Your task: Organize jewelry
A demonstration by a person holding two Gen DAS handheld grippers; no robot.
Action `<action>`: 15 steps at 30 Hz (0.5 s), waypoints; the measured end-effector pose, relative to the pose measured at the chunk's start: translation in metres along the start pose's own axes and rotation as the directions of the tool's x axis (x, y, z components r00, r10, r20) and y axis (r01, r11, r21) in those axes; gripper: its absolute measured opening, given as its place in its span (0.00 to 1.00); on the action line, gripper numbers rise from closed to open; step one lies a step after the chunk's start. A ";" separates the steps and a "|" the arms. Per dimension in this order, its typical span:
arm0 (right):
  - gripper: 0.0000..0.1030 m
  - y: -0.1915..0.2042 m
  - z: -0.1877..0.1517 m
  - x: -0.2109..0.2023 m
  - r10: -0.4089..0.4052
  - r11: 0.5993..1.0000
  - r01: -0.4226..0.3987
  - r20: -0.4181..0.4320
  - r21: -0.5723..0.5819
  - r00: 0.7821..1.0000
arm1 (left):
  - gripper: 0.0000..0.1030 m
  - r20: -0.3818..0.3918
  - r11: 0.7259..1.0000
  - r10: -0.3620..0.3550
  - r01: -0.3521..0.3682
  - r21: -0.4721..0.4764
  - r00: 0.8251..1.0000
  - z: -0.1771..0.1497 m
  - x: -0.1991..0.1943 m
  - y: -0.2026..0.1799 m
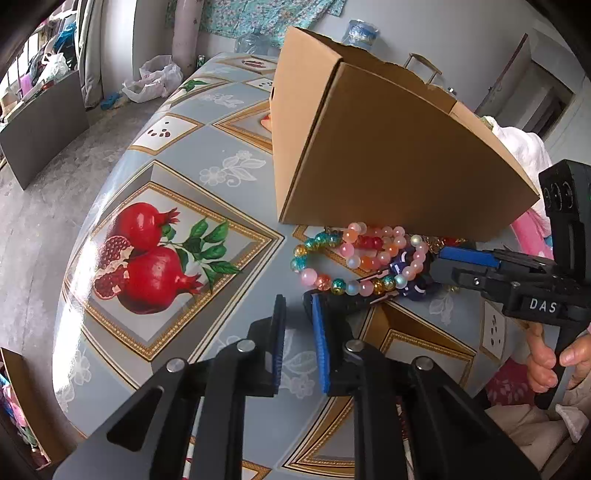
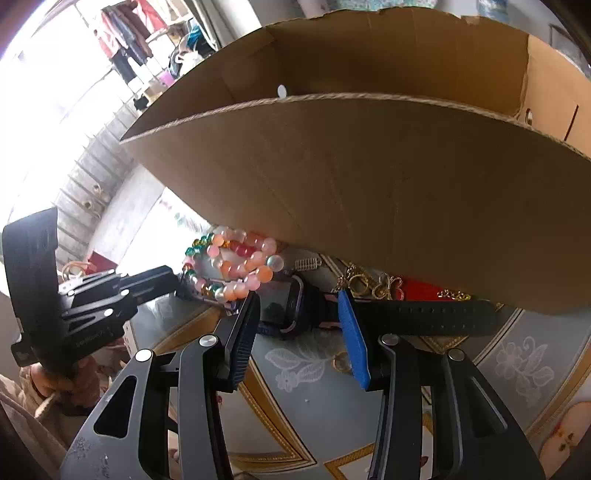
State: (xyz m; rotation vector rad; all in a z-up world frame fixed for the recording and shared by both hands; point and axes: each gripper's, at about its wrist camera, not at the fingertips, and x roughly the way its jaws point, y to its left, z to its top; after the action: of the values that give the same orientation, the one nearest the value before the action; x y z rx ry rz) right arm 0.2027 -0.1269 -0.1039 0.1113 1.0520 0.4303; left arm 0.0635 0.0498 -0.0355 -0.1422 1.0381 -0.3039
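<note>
The left gripper (image 1: 297,325) is hovering with its jaws narrowly parted and nothing between them, just short of the bead bracelets (image 1: 354,258) heaped against the near wall of the cardboard box (image 1: 388,147). Right of the bracelets, the right gripper (image 2: 299,332) is reaching with jaws spread toward the smartwatch (image 2: 284,306) at the box's foot. This looks like the picking step; next, the jaws probably need to straddle the watch body, close, and lift it over the box wall.

Grey concrete floor (image 1: 33,206), pale wall (image 1: 461,40), floral turquoise cloth hanging (image 1: 266,18), crumpled white plastic bags (image 1: 155,77) on the floor, dark flat panel (image 1: 40,129) standing near cluttered shelves, clothes on a rack (image 2: 125,33), bright blown-out daylight (image 2: 48,122), glossy grey pomegranate-print surface (image 1: 177,155)
</note>
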 end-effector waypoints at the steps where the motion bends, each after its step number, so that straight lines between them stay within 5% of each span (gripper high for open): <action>1: 0.40 0.001 -0.001 -0.001 -0.004 1.000 0.003 -0.002 -0.006 1.000 | 0.11 -0.002 1.000 0.002 -0.002 0.003 1.000 0.000 0.000 -0.001; 15: 0.40 0.020 -0.025 -0.008 -0.021 0.997 0.018 -0.034 -0.079 0.999 | 0.05 -0.043 0.994 -0.046 0.050 0.102 0.998 -0.019 -0.013 -0.027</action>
State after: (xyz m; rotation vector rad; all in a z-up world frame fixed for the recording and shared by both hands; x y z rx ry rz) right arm 0.1722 -0.1149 -0.1046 0.0233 1.0685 0.4573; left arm 0.0360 0.0288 -0.0274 -0.0685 1.0579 -0.4049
